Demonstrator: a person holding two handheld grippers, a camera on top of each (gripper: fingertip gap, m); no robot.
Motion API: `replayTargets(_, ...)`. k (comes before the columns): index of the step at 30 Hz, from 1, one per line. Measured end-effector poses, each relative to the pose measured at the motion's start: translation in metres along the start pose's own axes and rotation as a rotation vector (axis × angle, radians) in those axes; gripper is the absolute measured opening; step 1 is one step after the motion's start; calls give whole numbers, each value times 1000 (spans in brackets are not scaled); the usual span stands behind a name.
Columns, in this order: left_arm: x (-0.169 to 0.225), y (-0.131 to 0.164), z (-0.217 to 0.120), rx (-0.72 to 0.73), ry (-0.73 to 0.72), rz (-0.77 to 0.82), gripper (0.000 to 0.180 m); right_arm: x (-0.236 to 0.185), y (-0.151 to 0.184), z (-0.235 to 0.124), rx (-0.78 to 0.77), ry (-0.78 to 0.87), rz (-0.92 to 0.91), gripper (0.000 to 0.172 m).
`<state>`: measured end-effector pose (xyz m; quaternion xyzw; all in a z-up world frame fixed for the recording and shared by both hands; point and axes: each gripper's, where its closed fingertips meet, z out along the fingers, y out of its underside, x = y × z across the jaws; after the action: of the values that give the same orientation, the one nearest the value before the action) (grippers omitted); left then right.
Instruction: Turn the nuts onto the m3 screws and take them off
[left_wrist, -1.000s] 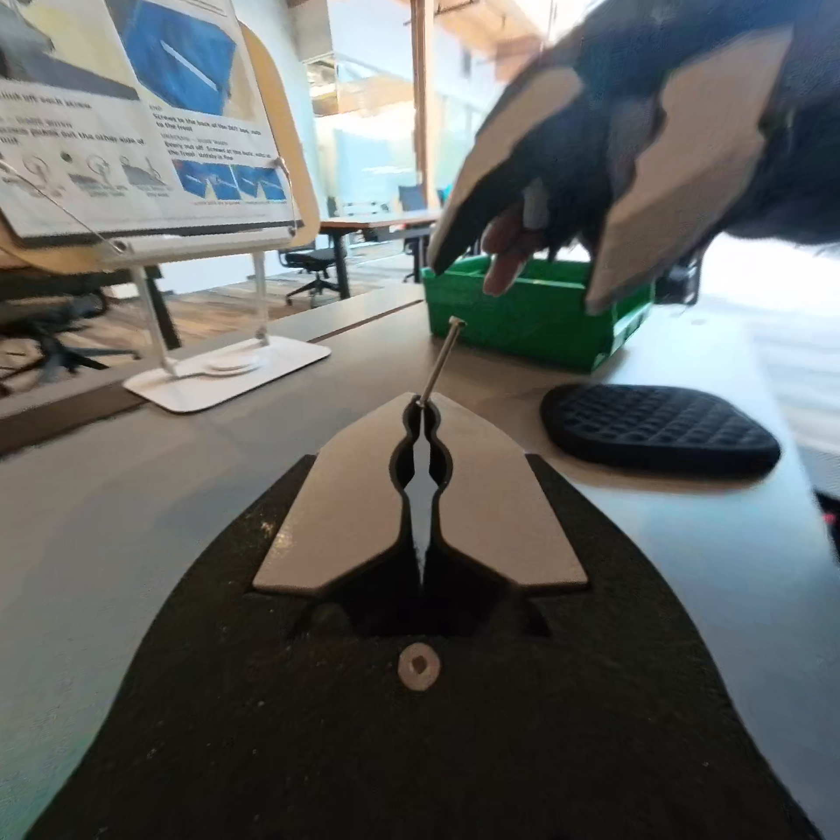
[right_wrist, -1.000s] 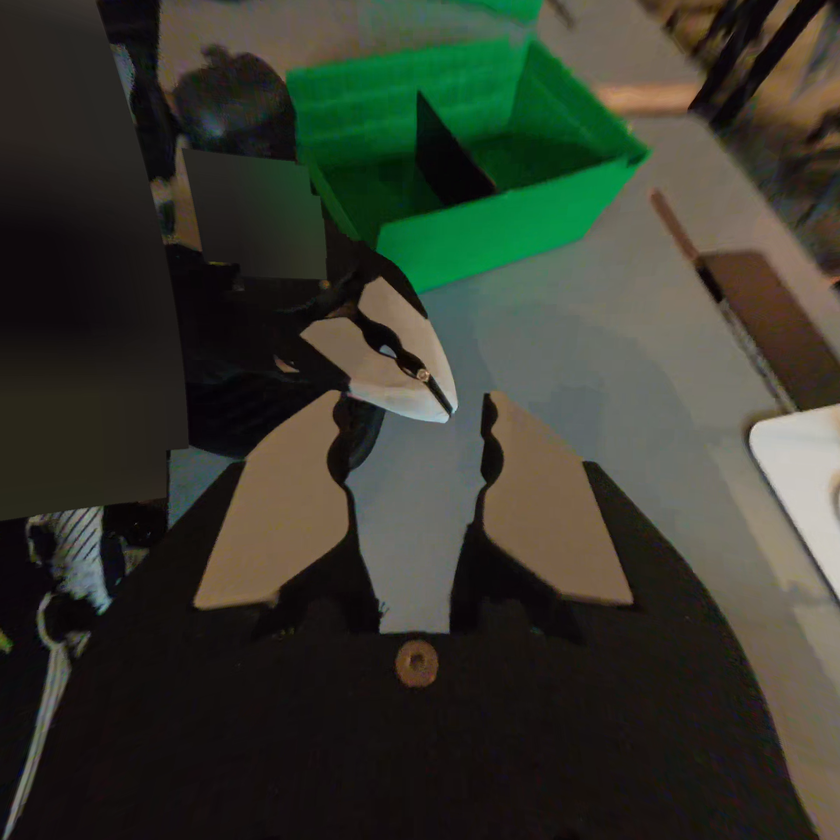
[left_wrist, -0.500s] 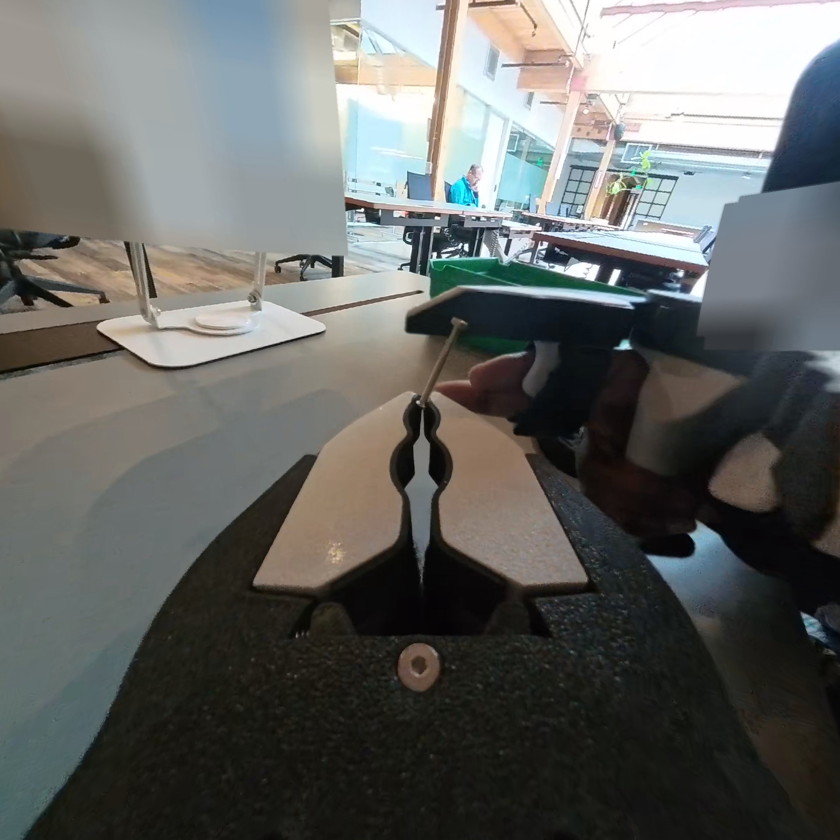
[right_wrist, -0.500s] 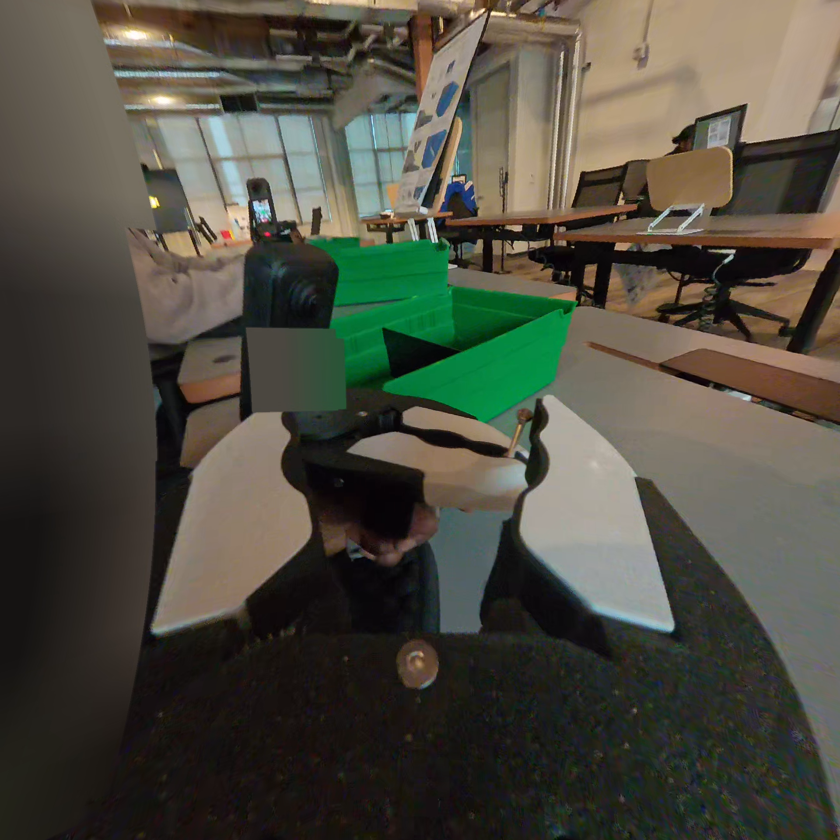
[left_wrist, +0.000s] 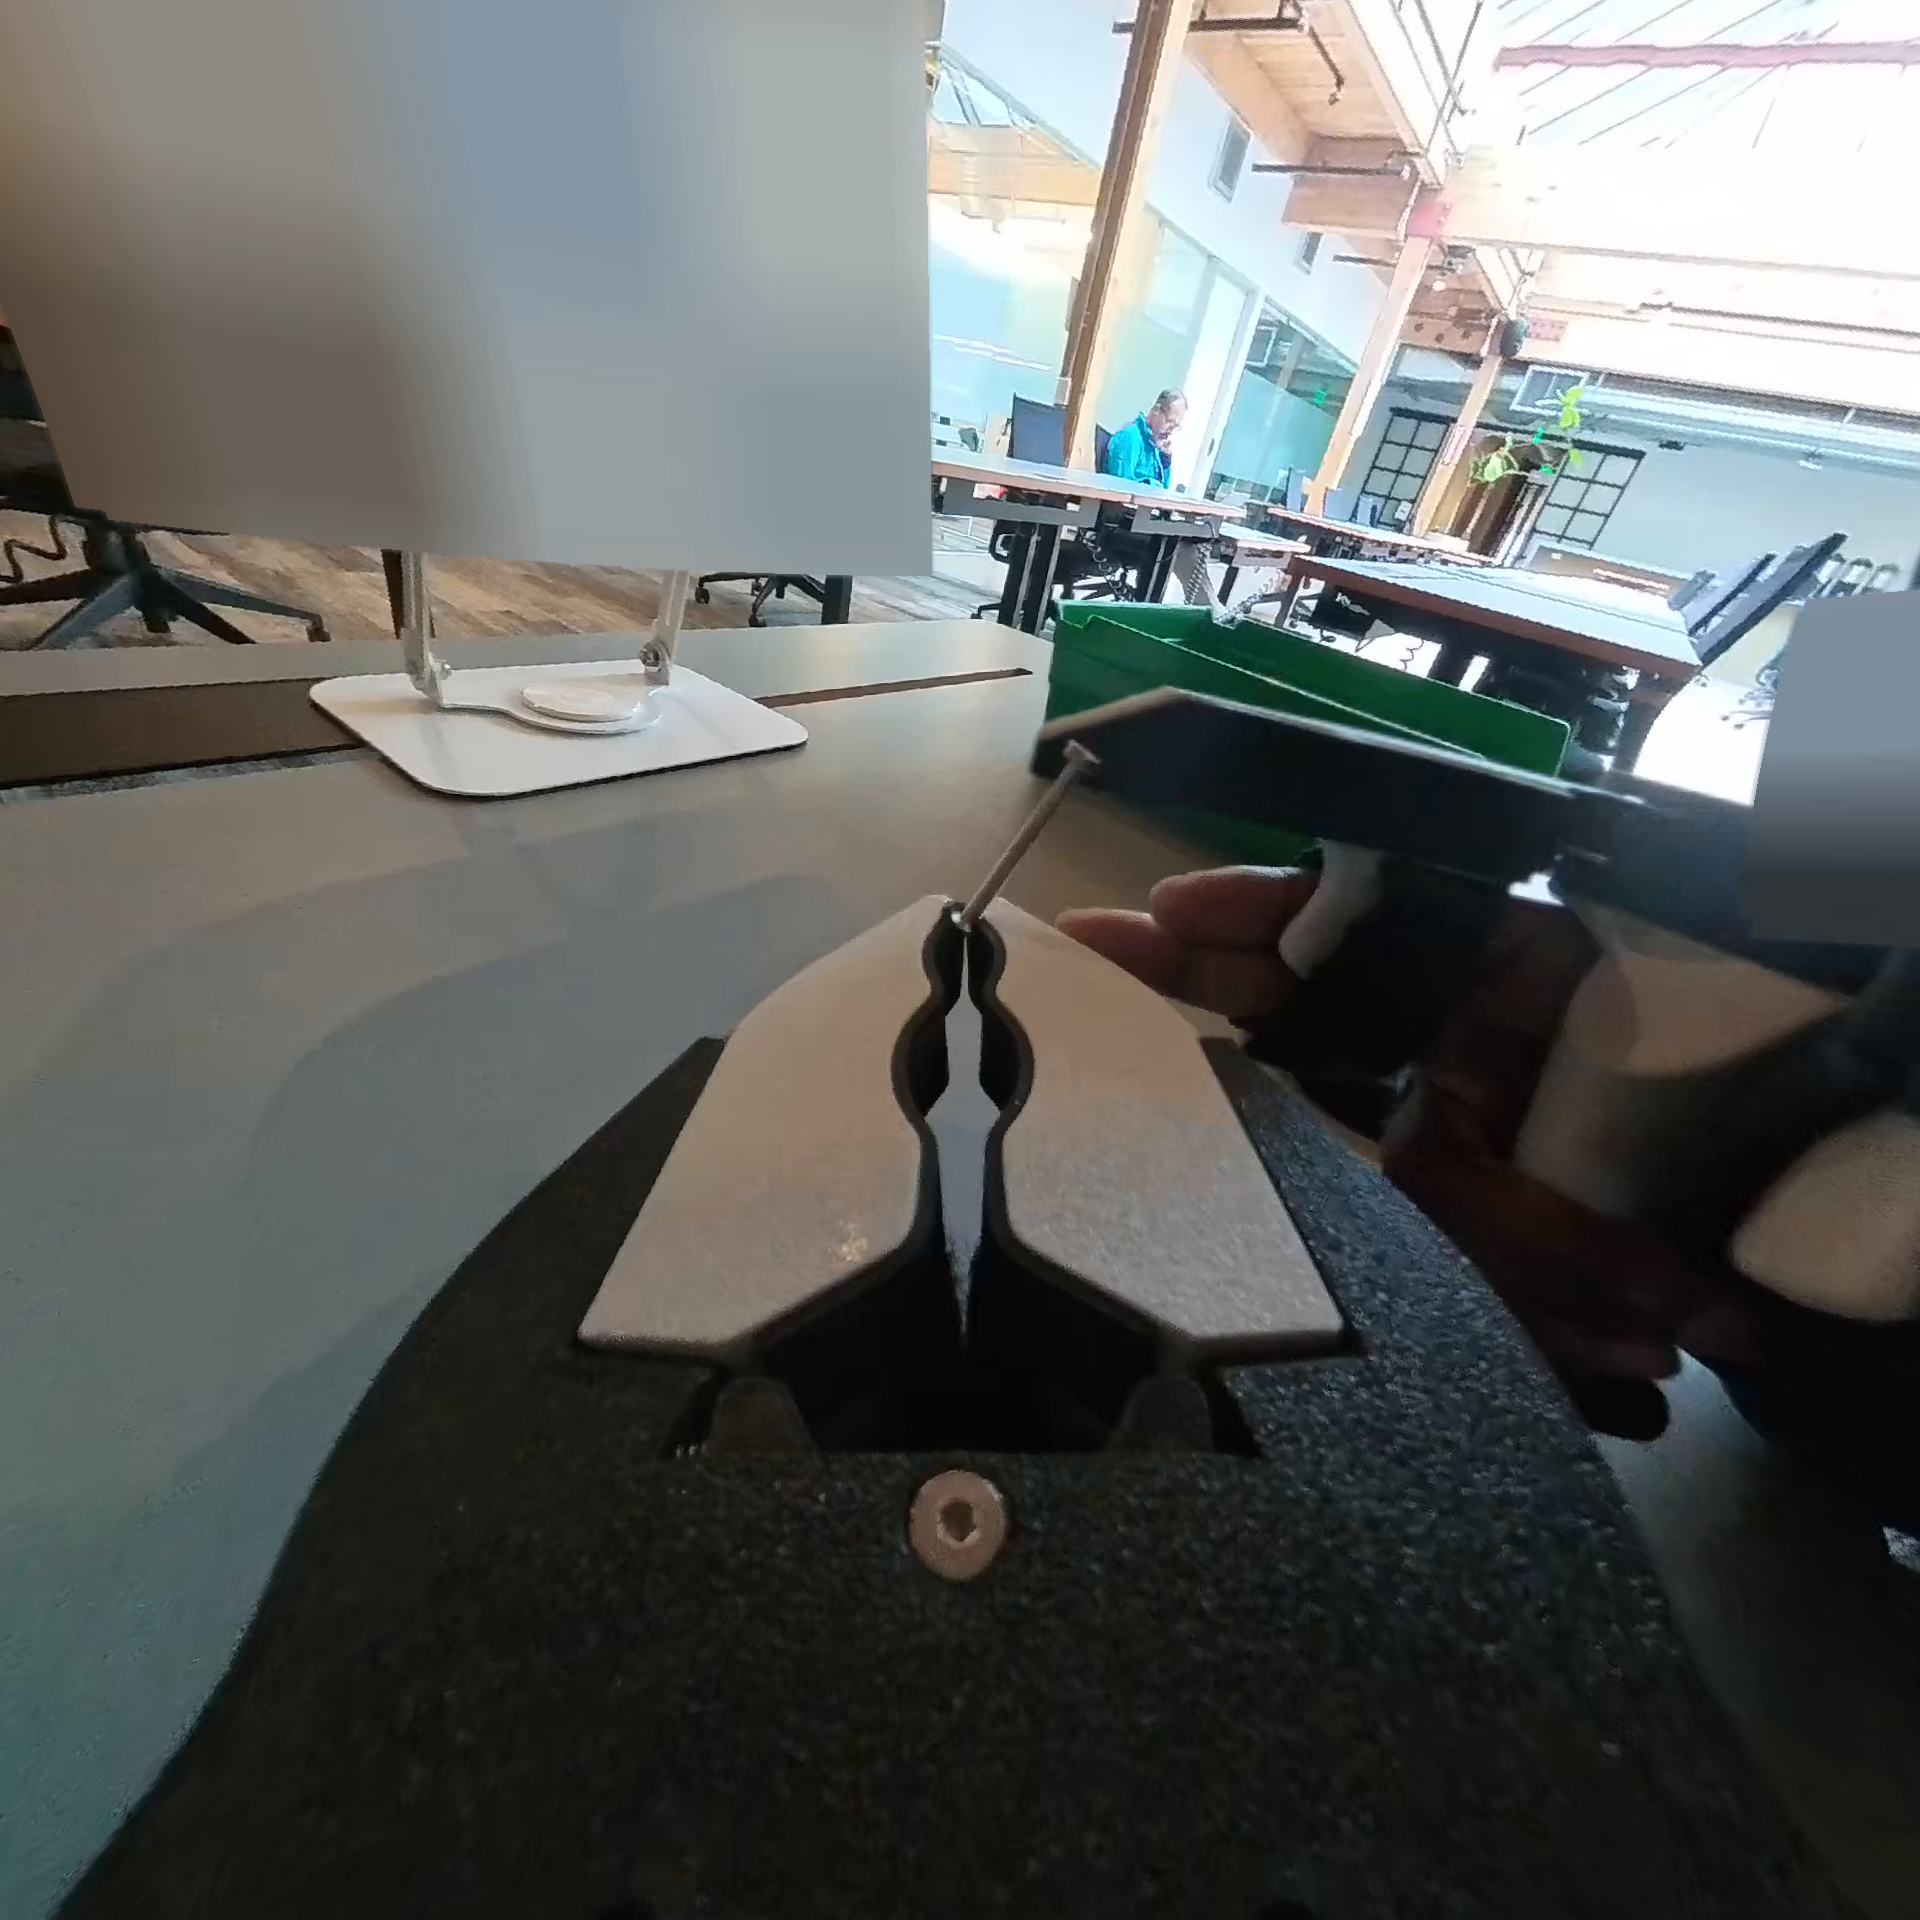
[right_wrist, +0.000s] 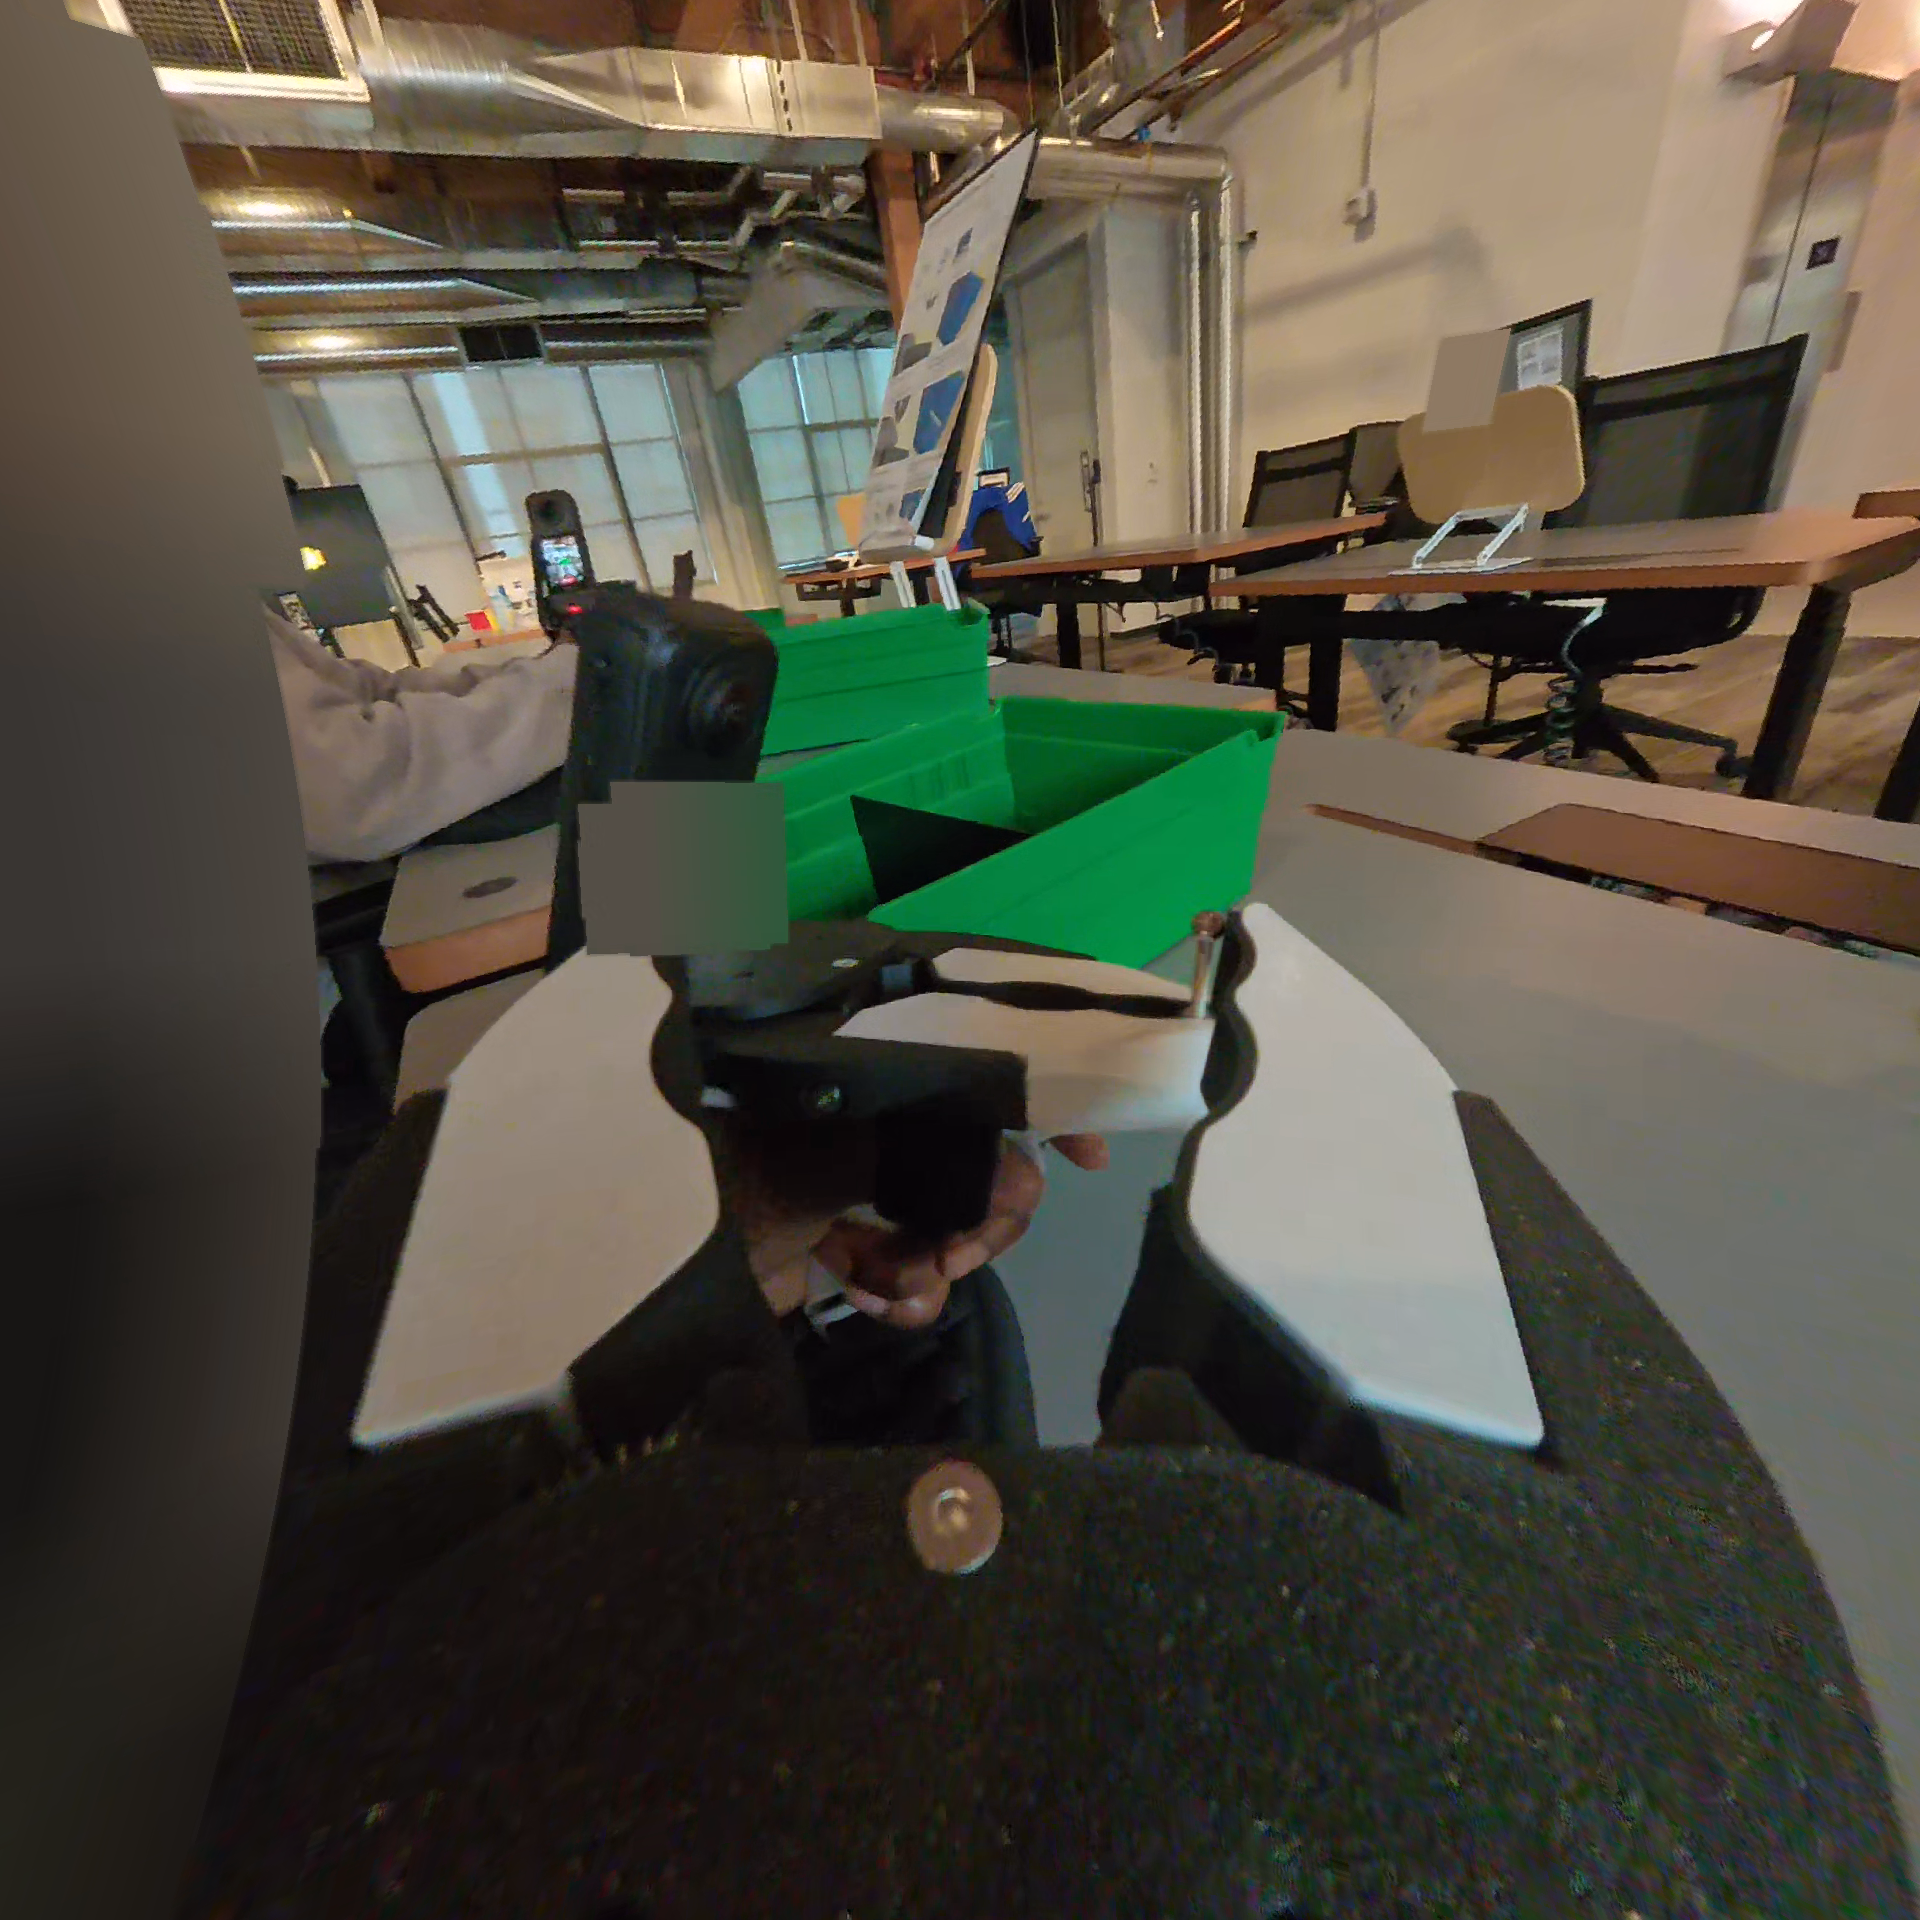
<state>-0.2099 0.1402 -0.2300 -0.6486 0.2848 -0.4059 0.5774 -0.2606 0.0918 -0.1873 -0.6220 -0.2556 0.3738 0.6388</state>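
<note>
So the step in hand looks like getting the free hand-held gripper lined up on the top end of the screw, and it's worth doing slowly.

Biggest things first. The grey surface (left_wrist: 312, 1039) fills the lower left of the left wrist view, and a green bin (right_wrist: 1091, 862) with a dark divider is parked at mid-frame in the right wrist view, just behind the action. A white stand base (left_wrist: 561, 727) is seen upper left of centre in the left wrist view, well apart from everything.

The right hand-held gripper (right_wrist: 956, 997) is spread wide, nothing pinched in it. The left hand-held gripper (left_wrist: 966, 930) is closed tight, and the m3 screw (left_wrist: 1023, 836) is clamped by its lower end right at the tips, shaft tilted up and to the right. In the right wrist view the same screw (right_wrist: 1203, 961) is seen standing just beside the inner edge of the right-side finger (right_wrist: 1340, 1143), touching or nearly so; which can't be told.

Whether a nut sits at the top of the shaft is too small to call.

For a clean job, the screw should be centred between the open fingers before anything is squeezed. Since it's held only at the tip, a sideways bump would probably lever it out of line, so contact should be kept light and along the shaft.
</note>
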Motion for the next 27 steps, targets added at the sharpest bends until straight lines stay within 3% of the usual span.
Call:
replayTargets(5, -3, -1, 0, 5, -9, -18, 0, -3, 0, -14, 10, 43, -46, 79)
replayTargets(8, 1, -2, -1, 14, 10, -4, 0, 20, -8, -22, 10, 119, -109, 34)
replayTargets(11, 3, -2, -2, 18, 23, 7, 0, 40, 3, -21, -126, 117, -99, 38)
replayTargets(14, 5, -2, -2, 13, 29, 15, 0, 42, 5, -17, -148, 95, -105, 23)
replayTargets(18, 9, 0, -1, -1, 38, 49, 0, 43, 10, -11, -173, 107, -146, 16)
replayTargets(21, 15, 3, 1, -19, 49, 98, 0, 45, 7, -10, -174, 125, -173, 2)
replayTargets(27, 30, 11, 3, -73, 84, 278, 6, 44, 10, -22, -283, 103, -147, 0)
